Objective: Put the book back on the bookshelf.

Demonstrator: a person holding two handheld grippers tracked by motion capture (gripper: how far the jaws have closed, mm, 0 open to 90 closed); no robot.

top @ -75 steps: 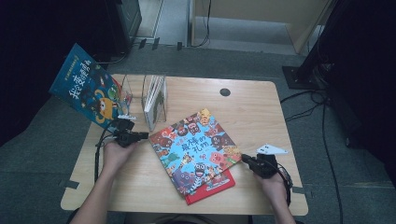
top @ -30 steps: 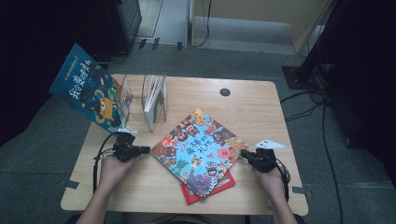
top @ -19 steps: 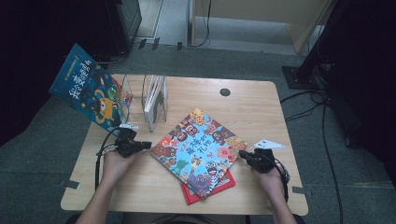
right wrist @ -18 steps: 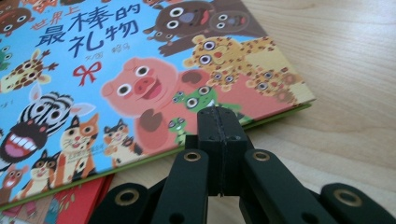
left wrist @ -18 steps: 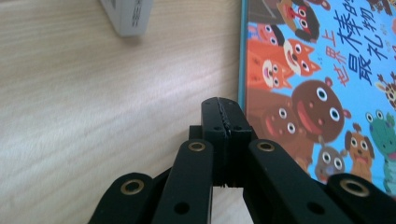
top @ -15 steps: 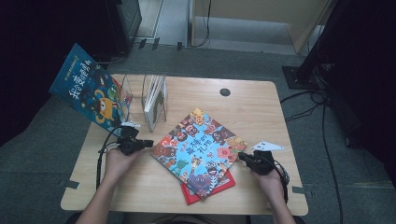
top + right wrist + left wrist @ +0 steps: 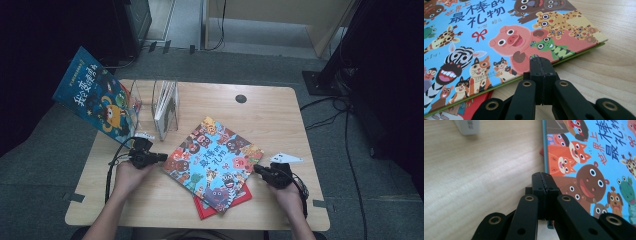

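A picture book with cartoon animals (image 7: 212, 157) lies flat and askew mid-table, partly covering a red book (image 7: 227, 202). My left gripper (image 7: 162, 157) is shut, its tips at the book's left edge. In the left gripper view the closed jaws (image 7: 543, 176) sit right over the teal spine of the animal book (image 7: 599, 157), with nothing seen between them. At the book's right edge my right gripper (image 7: 257, 170) is shut too. The right gripper view has its tips (image 7: 540, 60) against the cover (image 7: 486, 37) near the green lower edge.
A clear book rack (image 7: 165, 102) stands at the back left, and a blue picture book (image 7: 97, 100) leans out beside it. The wooden table (image 7: 280, 115) has a dark cable hole (image 7: 241, 98). Cables trail from both grippers. Dark equipment surrounds the table.
The left gripper has edged right until its tips meet the book's left edge. The right gripper has crept slightly left. The animal book has shifted and turned on the red one.
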